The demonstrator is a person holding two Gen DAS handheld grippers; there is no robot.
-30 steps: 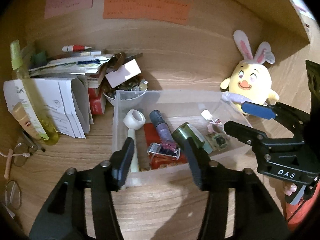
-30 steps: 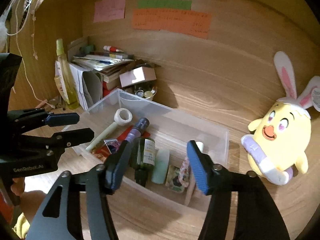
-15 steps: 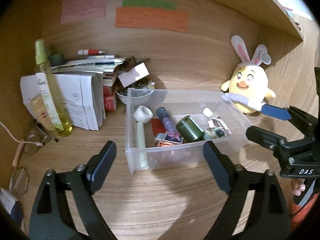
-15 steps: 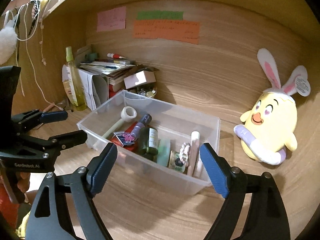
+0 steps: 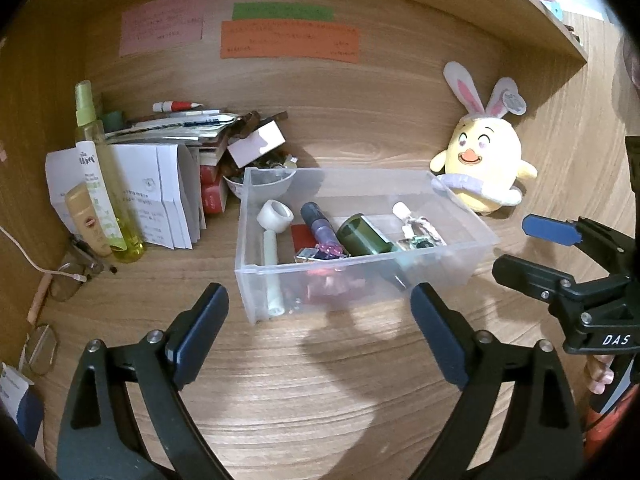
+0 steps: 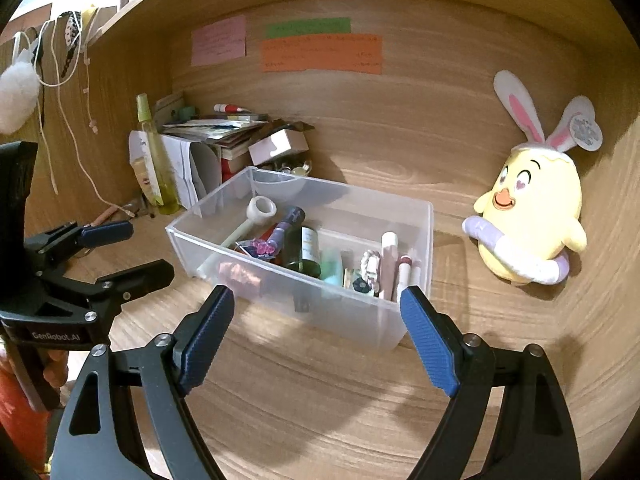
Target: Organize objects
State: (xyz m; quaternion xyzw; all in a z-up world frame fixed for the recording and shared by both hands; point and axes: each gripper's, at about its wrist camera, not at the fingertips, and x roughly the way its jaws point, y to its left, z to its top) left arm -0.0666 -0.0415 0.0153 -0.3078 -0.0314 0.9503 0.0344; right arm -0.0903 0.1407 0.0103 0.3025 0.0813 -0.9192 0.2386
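We found the clear plastic bin (image 5: 362, 280) standing on the wooden table (image 5: 320, 400), and we take it as our landmark. Inside it lay a white pipe-shaped piece (image 5: 274, 220), a purple tube (image 5: 320, 226), a dark green bottle (image 5: 362, 236), a red flat item under them and several small cosmetics toward the bin's right end. In our judgement most of the sorting was done.

The left tongs (image 5: 320, 334) stood just in front of the bin's near wall, jaws wide and opening a little further, nothing between them. The right tongs (image 6: 316, 334) stood in front of the bin's right corner, jaws wide apart and likewise empty.

Left outside the bin: a tall yellow spray bottle (image 5: 102, 176) and a smaller tan bottle (image 5: 82, 220) to its left, a stack of papers and books (image 5: 172, 148) behind them, a white bowl (image 5: 260, 182) touching the bin's back left corner, and a yellow plush chick (image 5: 482, 164) to its right. Whether any of these belongs in the bin we could not say.

The bowl's contents were partly hidden by a small box (image 5: 256, 146) tilted above it, the small items at the bin's right end appeared tangled and could not be named with confidence, and glasses (image 5: 66, 284) at the far left were blurred by the lens edge.
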